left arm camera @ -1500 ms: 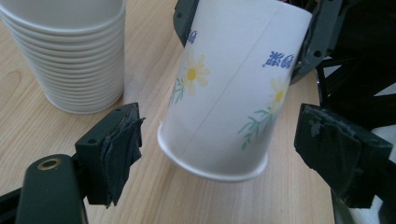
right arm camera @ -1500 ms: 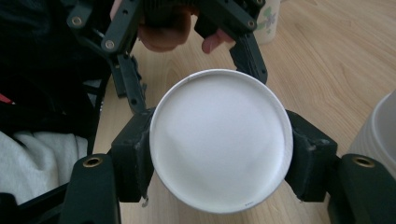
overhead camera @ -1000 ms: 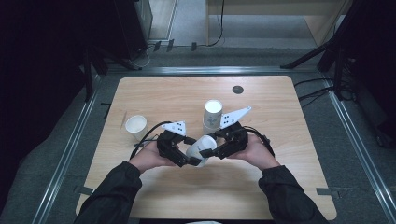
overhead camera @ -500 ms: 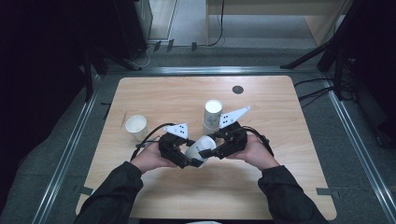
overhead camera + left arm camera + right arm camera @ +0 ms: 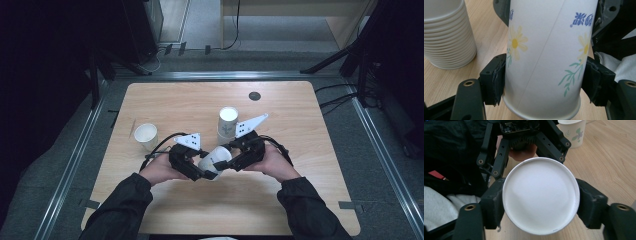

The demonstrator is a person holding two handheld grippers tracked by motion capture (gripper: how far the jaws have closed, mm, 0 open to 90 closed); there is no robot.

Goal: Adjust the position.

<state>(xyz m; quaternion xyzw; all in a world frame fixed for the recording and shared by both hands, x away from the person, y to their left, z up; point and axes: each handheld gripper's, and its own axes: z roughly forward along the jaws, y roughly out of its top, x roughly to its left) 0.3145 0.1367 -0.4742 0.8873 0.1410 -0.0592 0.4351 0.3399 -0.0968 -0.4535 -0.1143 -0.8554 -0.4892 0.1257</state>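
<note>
A white paper cup (image 5: pixel 215 159) printed with yellow flowers and blue characters lies on its side just above the wooden surface (image 5: pixel 300 115), near the front middle, held between both tongs at once. The left tongs (image 5: pixel 202 170) are closed onto its wall, one black pad on each side just above the rolled rim; in the left gripper view the cup (image 5: pixel 544 57) stands between those pads with the rim nearest the camera. The right tongs (image 5: pixel 231 156) are also closed on it, and the right gripper view looks at a round white end of the cup (image 5: pixel 541 195), whether base or mouth I cannot tell, with a pad pressed against each side and the left tongs (image 5: pixel 524 135) beyond. A tall stack of paper cups (image 5: pixel 228 124) stands upright just behind the right tongs, and the same stack (image 5: pixel 447 32) shows beside the held cup in the left gripper view. A single upright cup (image 5: pixel 145 135) stands apart toward the left edge. A small dark round disc (image 5: pixel 254 95) sits near the far edge.
</note>
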